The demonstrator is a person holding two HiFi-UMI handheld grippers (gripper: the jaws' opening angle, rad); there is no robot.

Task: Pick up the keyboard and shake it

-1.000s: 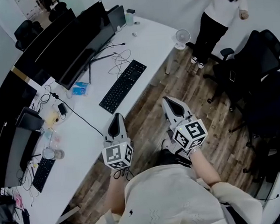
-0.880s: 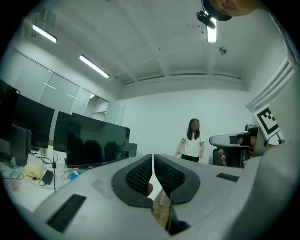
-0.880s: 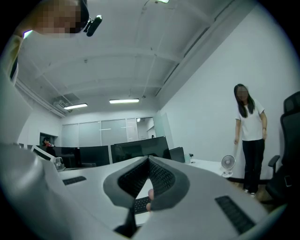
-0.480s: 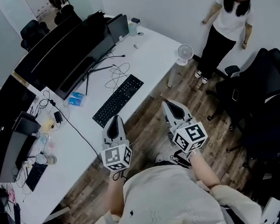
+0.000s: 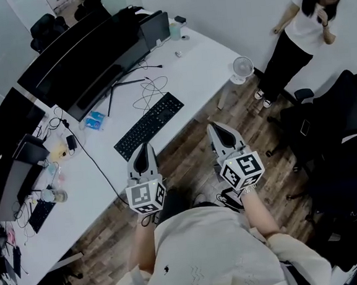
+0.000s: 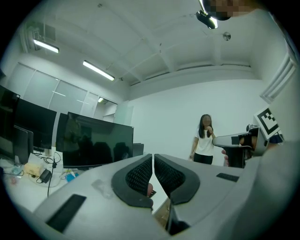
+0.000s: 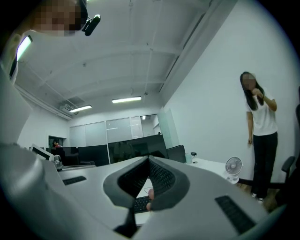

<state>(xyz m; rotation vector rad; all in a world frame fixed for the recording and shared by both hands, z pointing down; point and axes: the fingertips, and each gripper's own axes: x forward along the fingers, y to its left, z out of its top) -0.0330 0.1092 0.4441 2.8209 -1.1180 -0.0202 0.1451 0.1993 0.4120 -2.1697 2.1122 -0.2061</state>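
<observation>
A black keyboard [image 5: 149, 126] lies slanted on the long white desk [image 5: 202, 62], close to its near edge, with black cables just beyond it. My left gripper [image 5: 144, 150] hovers at the desk's edge by the keyboard's near end, jaws shut and empty. My right gripper [image 5: 215, 129] is over the wooden floor to the right of the desk, also shut with nothing held. In the right gripper view a strip of the keyboard [image 7: 140, 204] shows between the closed jaws. Both grippers point level toward the desk.
Large black monitors [image 5: 87, 60] line the desk's far side. A small white fan [image 5: 242, 69] stands at the desk's right end. A person [image 5: 293, 32] stands by the wall. Black office chairs [image 5: 341, 124] crowd the right. Clutter and a second keyboard [image 5: 41, 214] sit at left.
Both grippers have come forward toward the desk; the left one now reaches the desk's edge by the keyboard. The standing person has shifted right in the view.
</observation>
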